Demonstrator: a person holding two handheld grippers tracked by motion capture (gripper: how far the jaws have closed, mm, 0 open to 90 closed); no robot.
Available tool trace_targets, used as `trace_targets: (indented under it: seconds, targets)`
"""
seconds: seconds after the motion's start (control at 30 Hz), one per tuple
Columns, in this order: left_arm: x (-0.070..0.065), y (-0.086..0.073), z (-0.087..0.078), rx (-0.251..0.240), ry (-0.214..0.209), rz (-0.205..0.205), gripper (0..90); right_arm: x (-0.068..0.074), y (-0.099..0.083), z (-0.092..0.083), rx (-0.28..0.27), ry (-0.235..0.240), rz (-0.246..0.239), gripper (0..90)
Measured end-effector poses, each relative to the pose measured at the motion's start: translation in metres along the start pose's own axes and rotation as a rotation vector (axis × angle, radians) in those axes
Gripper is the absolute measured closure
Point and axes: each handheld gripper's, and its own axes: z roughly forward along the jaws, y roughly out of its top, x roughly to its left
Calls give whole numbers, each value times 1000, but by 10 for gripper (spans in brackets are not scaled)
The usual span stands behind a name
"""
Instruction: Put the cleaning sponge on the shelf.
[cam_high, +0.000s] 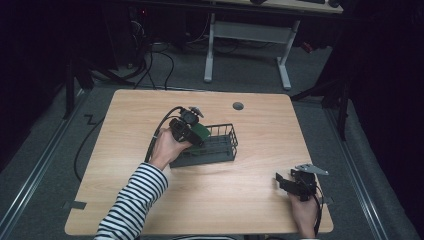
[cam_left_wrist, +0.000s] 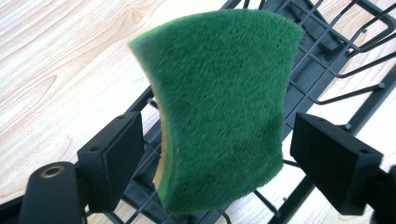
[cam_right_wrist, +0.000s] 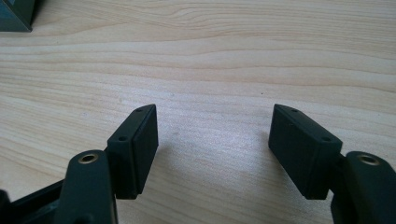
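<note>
A green scouring sponge (cam_left_wrist: 219, 107) with a yellow edge hangs upright between the jaws of my left gripper (cam_left_wrist: 217, 135), over the black wire basket (cam_left_wrist: 327, 42). The jaws stand apart, with a small gap on each side of the sponge. In the high view the left gripper (cam_high: 192, 131) is at the left end of the basket (cam_high: 220, 147), and the sponge (cam_high: 201, 131) shows green at its tip. My right gripper (cam_high: 285, 181) rests low near the table's front right corner. It is open with nothing between its jaws (cam_right_wrist: 212, 135), only bare wood.
The light wooden table (cam_high: 225, 200) has a grey cable hole (cam_high: 238, 106) at its back edge. A dark corner of the basket (cam_right_wrist: 16, 14) sits top left in the right gripper view. A cable (cam_high: 155, 135) trails from the left gripper.
</note>
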Motion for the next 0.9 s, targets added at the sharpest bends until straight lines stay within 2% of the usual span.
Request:
trace_targets:
  seconds: [0.47, 0.83, 0.9]
  targets:
    - [12, -21, -22, -80, -9, -33, 192, 0, 0, 0, 1, -2, -1, 331]
    - [26, -45, -42, -148, -2, -71, 204, 1, 0, 0, 2, -6, -5, 331]
    - [27, -52, -48, -172, 2, -80, 207, 1, 0, 0, 1, -5, -8, 331]
